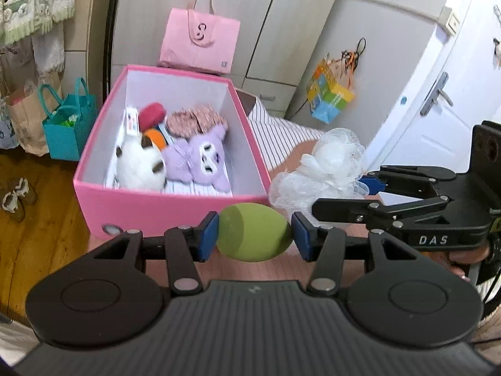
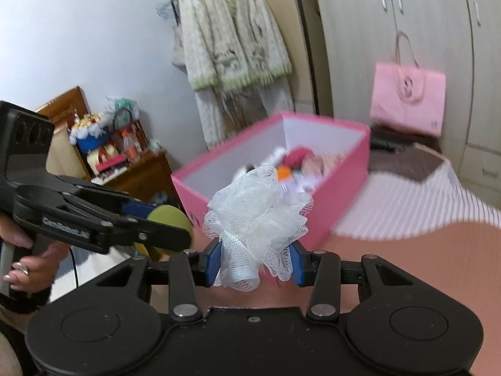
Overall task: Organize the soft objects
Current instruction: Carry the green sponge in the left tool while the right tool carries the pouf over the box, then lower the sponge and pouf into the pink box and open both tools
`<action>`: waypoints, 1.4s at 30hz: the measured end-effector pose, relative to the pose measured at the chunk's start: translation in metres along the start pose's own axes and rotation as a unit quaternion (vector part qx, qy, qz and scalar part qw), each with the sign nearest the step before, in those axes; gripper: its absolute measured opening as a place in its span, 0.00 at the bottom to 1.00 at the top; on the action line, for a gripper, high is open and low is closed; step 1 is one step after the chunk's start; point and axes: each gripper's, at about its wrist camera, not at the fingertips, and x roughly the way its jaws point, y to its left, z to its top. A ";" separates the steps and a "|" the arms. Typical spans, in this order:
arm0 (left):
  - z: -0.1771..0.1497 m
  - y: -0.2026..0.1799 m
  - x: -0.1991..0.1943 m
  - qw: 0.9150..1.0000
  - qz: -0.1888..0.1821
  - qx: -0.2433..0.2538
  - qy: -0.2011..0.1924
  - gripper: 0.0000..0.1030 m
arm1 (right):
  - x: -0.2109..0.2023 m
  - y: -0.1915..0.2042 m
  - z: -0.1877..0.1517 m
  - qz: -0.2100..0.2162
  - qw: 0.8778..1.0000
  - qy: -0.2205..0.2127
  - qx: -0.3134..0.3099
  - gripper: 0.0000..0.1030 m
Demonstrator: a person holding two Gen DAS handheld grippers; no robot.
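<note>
- The left tongs (image 1: 255, 235) are closed part-way on a green sponge (image 1: 254, 233); the blue pads (image 1: 209, 235) press its two ends, so the soft egg shape sits crosswise between them and cannot roll out.
- The right tongs (image 2: 255, 258) are closed about as far on a white mesh pouf (image 2: 260, 216); the pads bite only its lower gathered part, leaving the frills to billow free above, which suits a thing with no firm body.
- Both loads hang in the air just short of the pink box (image 1: 131, 200); the sponge is near its front wall, the pouf off its right corner.
- The box stands open-topped on the bed (image 1: 281, 131), so each piece can, I judge, be dropped straight in from above.
- Inside already lie a white plush (image 1: 141, 164), a purple plush (image 1: 203, 159) and a few smaller soft things; the near end looks the freer space, though the right view is too blurred to confirm it.
- The likely next step is lifting both over the rim before letting go.
</note>
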 end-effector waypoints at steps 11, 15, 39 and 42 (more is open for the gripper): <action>0.056 0.039 0.024 0.999 0.026 0.037 -0.027 0.48 | 0.042 -0.008 0.053 -0.034 0.999 -0.027 -0.016 0.47; 0.077 0.058 0.048 0.998 0.042 0.034 -0.021 0.49 | 0.069 -0.025 0.069 -0.038 0.999 -0.014 -0.019 0.47; 0.097 0.081 0.121 0.994 0.085 0.068 0.013 0.84 | 0.155 -0.091 0.091 0.023 0.999 0.008 0.044 0.69; 0.092 0.081 0.111 0.995 0.080 0.057 0.003 0.84 | 0.138 -0.082 0.090 0.014 1.000 -0.005 0.020 0.69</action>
